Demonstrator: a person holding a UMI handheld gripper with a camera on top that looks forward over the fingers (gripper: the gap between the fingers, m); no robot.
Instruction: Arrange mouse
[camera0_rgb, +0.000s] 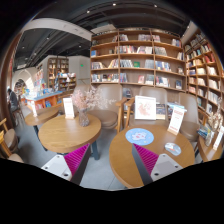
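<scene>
A small grey-white mouse (173, 149) lies on the round wooden table (150, 168) ahead and to the right of my fingers. To its left on the same table is a round blue mouse pad (139, 136); the mouse rests apart from it. My gripper (111, 160) is held above the gap between two tables, open, with nothing between its magenta pads (75, 157). The right pad (147, 158) hangs over the near left part of the table with the mouse, well short of it.
Two white sign cards (146, 108) (177, 119) stand at the back of that table. A second round table (62, 131) to the left carries a flower vase (85, 101) and a card. Chairs ring both tables. Bookshelves (135, 60) fill the far wall.
</scene>
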